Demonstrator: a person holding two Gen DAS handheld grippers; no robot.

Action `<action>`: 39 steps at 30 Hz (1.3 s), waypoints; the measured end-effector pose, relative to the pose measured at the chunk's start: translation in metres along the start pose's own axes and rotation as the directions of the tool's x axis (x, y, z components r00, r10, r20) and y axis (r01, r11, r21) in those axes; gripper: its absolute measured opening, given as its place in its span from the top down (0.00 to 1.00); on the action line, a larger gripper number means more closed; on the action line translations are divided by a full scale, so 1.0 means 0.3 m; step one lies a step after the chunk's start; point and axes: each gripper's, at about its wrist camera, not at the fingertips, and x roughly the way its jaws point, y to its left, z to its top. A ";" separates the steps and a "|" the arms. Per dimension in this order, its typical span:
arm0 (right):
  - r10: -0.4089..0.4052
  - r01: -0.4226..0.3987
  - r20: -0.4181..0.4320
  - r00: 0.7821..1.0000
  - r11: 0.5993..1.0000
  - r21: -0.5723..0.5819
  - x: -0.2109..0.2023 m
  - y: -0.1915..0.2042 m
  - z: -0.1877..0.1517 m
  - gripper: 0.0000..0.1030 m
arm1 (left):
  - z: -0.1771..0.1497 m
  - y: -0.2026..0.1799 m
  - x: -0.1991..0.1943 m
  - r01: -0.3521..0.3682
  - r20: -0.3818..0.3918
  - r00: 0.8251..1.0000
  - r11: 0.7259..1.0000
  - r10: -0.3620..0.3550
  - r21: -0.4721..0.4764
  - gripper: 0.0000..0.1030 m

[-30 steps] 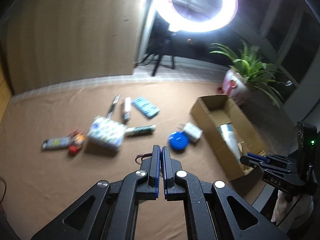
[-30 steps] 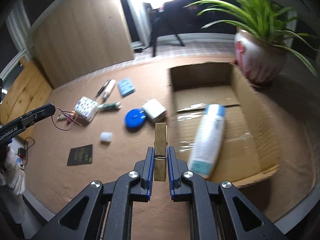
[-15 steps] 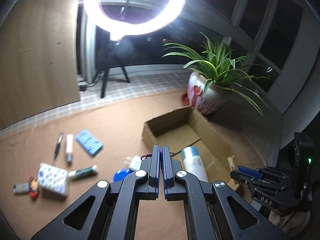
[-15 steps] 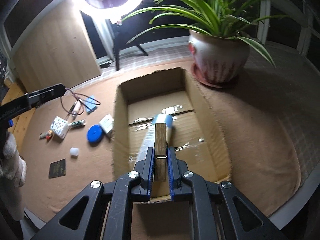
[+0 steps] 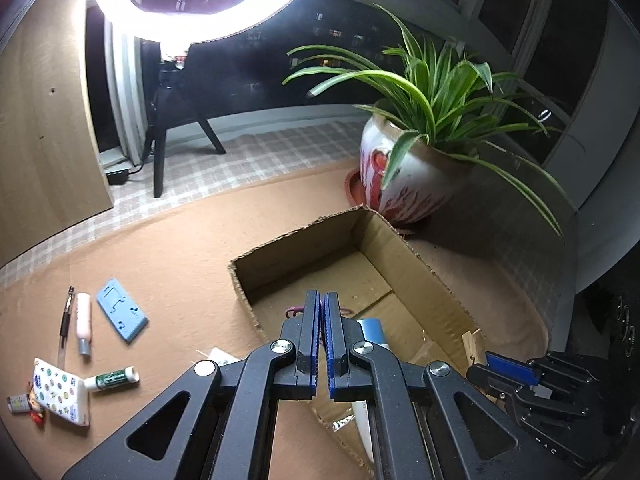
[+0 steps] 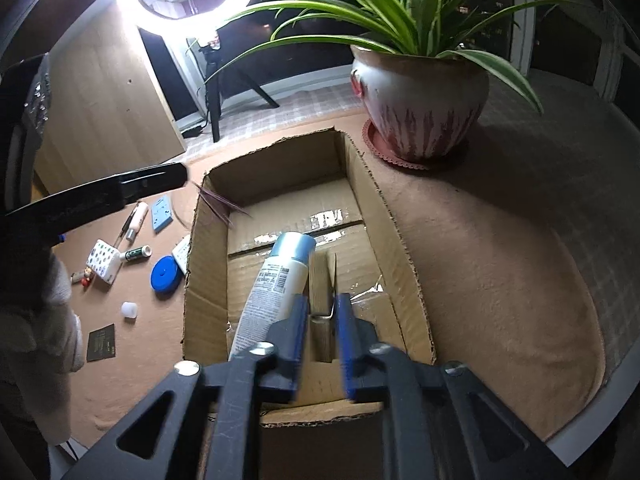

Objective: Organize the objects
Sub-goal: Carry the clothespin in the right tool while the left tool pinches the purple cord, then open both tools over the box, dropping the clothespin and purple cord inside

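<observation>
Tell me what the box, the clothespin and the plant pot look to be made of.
Box: brown corrugated cardboard, matte, with ragged fluted edges. Clothespin: pale wood, unfinished, showing grain, with a thin metal spring wire. Plant pot: probably glazed ceramic, white with red marks and a slight sheen.

Each gripper, the left gripper and the right gripper, is built from black linkage arms with triangular cut-outs, joined by round silver screws. The fingers are lined with ribbed blue pads. A fluffy white sleeve is worn on the left arm.
</observation>
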 end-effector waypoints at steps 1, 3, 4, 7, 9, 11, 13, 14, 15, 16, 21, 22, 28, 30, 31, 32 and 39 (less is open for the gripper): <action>0.001 -0.001 0.002 1.000 1.000 -0.005 -0.002 0.003 -0.001 0.44 | 0.000 -0.004 0.007 0.001 -0.006 1.000 1.000 -0.001 0.004 0.75; -0.009 0.010 0.035 0.999 1.000 -0.022 -0.018 0.016 -0.006 0.34 | -0.006 -0.007 0.004 -0.014 0.002 1.000 1.000 0.014 0.010 0.36; -0.013 0.014 0.042 0.999 0.999 -0.030 -0.023 0.022 -0.006 0.34 | -0.010 -0.006 -0.007 -0.019 0.021 1.000 1.000 0.019 0.014 0.32; -0.008 0.009 0.040 0.999 1.000 -0.027 -0.024 0.031 -0.005 0.34 | -0.015 0.008 -0.027 -0.027 0.027 0.999 0.999 0.026 0.017 0.32; -0.002 0.003 0.037 0.999 1.000 -0.022 -0.022 0.035 -0.004 0.34 | -0.021 0.025 -0.040 -0.027 0.026 0.999 1.000 0.026 0.015 0.32; 0.005 -0.004 0.033 0.999 1.000 -0.020 -0.022 0.044 -0.009 0.34 | -0.030 0.051 -0.060 -0.033 0.027 0.999 0.999 0.033 0.006 0.32; 0.012 -0.011 0.032 0.999 1.000 -0.018 -0.026 0.057 -0.014 0.34 | -0.042 0.079 -0.076 -0.034 0.023 0.999 0.999 0.034 -0.006 0.32; 0.016 -0.016 0.031 0.999 1.000 -0.018 -0.027 0.064 -0.017 0.34 | -0.053 0.099 -0.087 -0.038 0.018 0.999 0.999 0.038 -0.012 0.32; 0.021 -0.021 0.029 0.999 1.000 -0.018 -0.028 0.071 -0.019 0.34 | -0.064 0.119 -0.098 -0.044 0.015 0.999 0.999 0.044 -0.017 0.32; 0.027 -0.027 0.027 0.999 0.999 -0.018 -0.029 0.079 -0.022 0.34 | -0.073 0.134 -0.108 -0.049 0.014 0.999 0.999 0.050 -0.022 0.32; 0.061 -0.061 0.011 0.998 0.998 -0.030 -0.025 0.139 -0.045 0.34 | -0.155 0.268 -0.174 -0.091 -0.009 0.996 0.994 0.090 -0.069 0.32; 0.068 -0.068 0.008 0.998 0.997 -0.034 -0.024 0.153 -0.049 0.34 | -0.176 0.295 -0.186 -0.101 -0.016 0.995 0.992 0.100 -0.075 0.32; 0.106 -0.107 -0.010 0.994 0.993 -0.055 -0.007 0.248 -0.071 0.34 | -0.324 0.492 -0.238 -0.160 -0.094 0.984 0.978 0.149 -0.131 0.32; 0.117 -0.118 -0.019 0.993 0.991 -0.063 0.000 0.278 -0.078 0.34 | -0.375 0.558 -0.249 -0.167 -0.127 0.981 0.974 0.148 -0.156 0.32; 0.121 -0.122 -0.023 0.992 0.990 -0.067 0.002 0.291 -0.082 0.34 | -0.396 0.585 -0.253 -0.171 -0.138 0.979 0.972 0.149 -0.164 0.32; 0.125 -0.126 -0.028 0.992 0.989 -0.071 0.005 0.305 -0.087 0.34 | -0.421 0.613 -0.256 -0.171 -0.149 0.978 0.970 0.146 -0.171 0.32; 0.129 -0.132 -0.044 0.991 0.987 -0.089 0.007 0.380 -0.112 0.34 | -0.544 0.757 -0.213 -0.163 -0.245 0.963 0.968 0.114 -0.190 0.32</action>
